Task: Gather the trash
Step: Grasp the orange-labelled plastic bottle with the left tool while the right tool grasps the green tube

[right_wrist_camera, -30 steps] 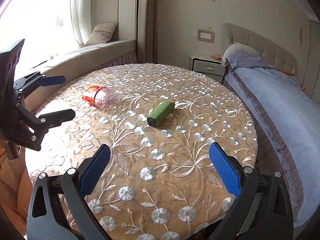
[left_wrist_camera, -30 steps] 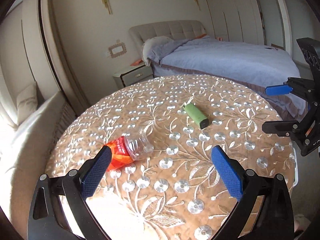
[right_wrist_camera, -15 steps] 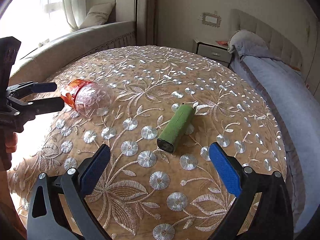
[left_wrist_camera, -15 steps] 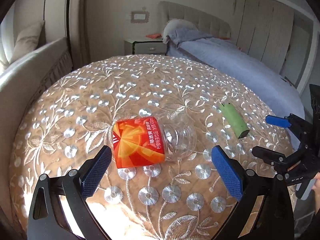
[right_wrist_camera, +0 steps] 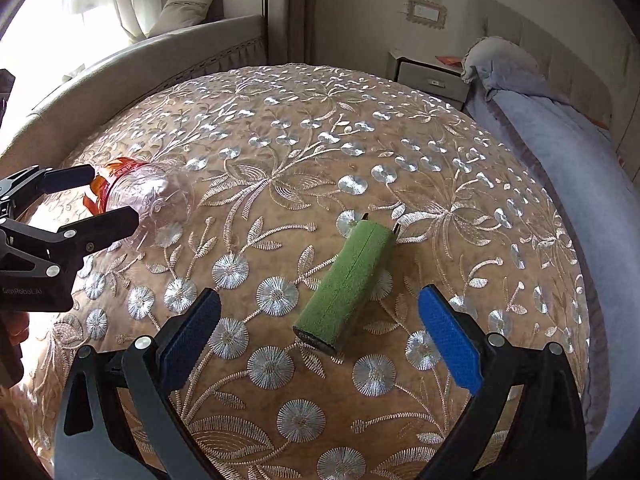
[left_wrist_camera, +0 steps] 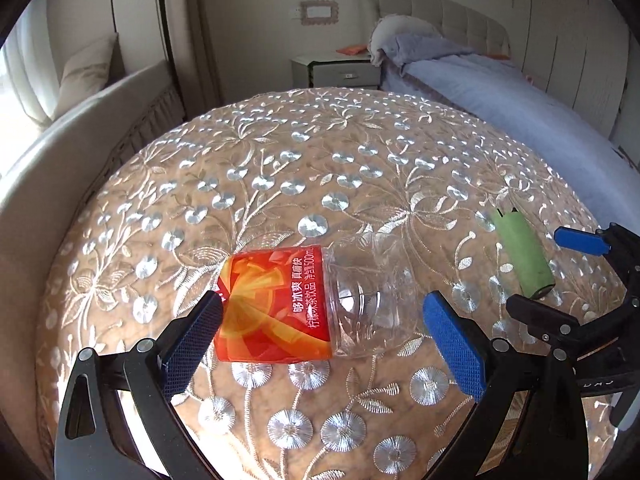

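Note:
A clear plastic bottle (left_wrist_camera: 316, 304) with an orange label lies on its side on the round embroidered table (left_wrist_camera: 320, 152). My left gripper (left_wrist_camera: 324, 340) is open, its blue pads on either side of the bottle, the left pad touching the label. A green cylinder (right_wrist_camera: 346, 286) lies on the table between the open pads of my right gripper (right_wrist_camera: 320, 340). The cylinder also shows in the left wrist view (left_wrist_camera: 522, 258), with the right gripper (left_wrist_camera: 552, 276) around it. The bottle (right_wrist_camera: 140, 196) and left gripper (right_wrist_camera: 96, 196) show at the left of the right wrist view.
A bed (left_wrist_camera: 520, 96) with a blue cover stands to the right of the table, a nightstand (left_wrist_camera: 340, 70) behind it. A beige window seat (right_wrist_camera: 160, 60) with a cushion curves round the table's left and far side.
Both grippers have moved forward and down. The left now straddles the bottle, the right now straddles the green cylinder. Both stay open.

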The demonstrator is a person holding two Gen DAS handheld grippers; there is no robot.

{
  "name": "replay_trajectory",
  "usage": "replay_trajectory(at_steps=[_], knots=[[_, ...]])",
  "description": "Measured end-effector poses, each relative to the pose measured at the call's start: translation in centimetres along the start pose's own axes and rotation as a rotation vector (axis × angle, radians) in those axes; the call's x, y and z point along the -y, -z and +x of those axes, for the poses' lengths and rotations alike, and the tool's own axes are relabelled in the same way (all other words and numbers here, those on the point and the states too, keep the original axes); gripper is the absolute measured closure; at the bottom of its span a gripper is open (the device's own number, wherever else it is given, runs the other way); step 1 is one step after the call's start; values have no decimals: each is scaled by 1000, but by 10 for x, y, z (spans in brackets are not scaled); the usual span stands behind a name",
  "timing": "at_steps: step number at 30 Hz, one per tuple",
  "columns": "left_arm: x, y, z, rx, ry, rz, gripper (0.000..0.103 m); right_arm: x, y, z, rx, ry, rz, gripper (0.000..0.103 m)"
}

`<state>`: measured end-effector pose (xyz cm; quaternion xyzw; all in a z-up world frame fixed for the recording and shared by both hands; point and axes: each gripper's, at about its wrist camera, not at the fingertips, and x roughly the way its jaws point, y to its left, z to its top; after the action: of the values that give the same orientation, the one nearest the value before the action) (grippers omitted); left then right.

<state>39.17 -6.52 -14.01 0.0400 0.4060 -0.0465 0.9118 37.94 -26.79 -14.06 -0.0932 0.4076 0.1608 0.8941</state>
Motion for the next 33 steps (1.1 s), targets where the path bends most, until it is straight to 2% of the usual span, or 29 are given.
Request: replay_trajectory(at_steps=[5,7,8,9,10,12,13,14,17,19,20,23,29,30,32,33], knots=[[-1,-4,14,-31,-71,-9,5,5,-6,17,-43,-15,27,5],[-2,-5,16,-23,-68,-4,5,8,-5,23,-56,-28,50,9],[-1,-5,15,-14,-80,4,5,7,-5,25,-66,-42,54,27],[0,-4,14,-5,-87,8,5,7,-5,24,-47,-26,49,36],[1,-3,14,-1,-90,18,5,6,-4,22,-39,-23,44,40],[2,-1,14,5,-86,27,6,8,-4,22,-38,-64,56,69],[3,1,14,8,-88,38,7,10,-4,21,-40,-81,71,73],[3,3,13,17,-90,44,7,10,-3,20,-38,-71,69,75],[6,7,5,52,-81,64,16,6,0,17,-26,-56,54,75],[10,10,-7,102,-95,102,42,5,3,13,-17,-73,59,75],[11,10,-10,104,-85,113,50,4,4,11,-14,-82,62,75],[9,14,-8,81,-61,118,52,0,7,8,-14,-91,57,76],[1,24,-13,88,-27,101,55,-9,11,3,-9,-100,43,75],[-1,25,-16,97,-20,94,56,-10,12,1,-5,-98,39,75],[-4,26,-19,108,0,88,66,-12,12,-1,0,-100,37,75],[-7,26,-19,106,24,70,66,-12,12,-3,5,-101,36,75]])
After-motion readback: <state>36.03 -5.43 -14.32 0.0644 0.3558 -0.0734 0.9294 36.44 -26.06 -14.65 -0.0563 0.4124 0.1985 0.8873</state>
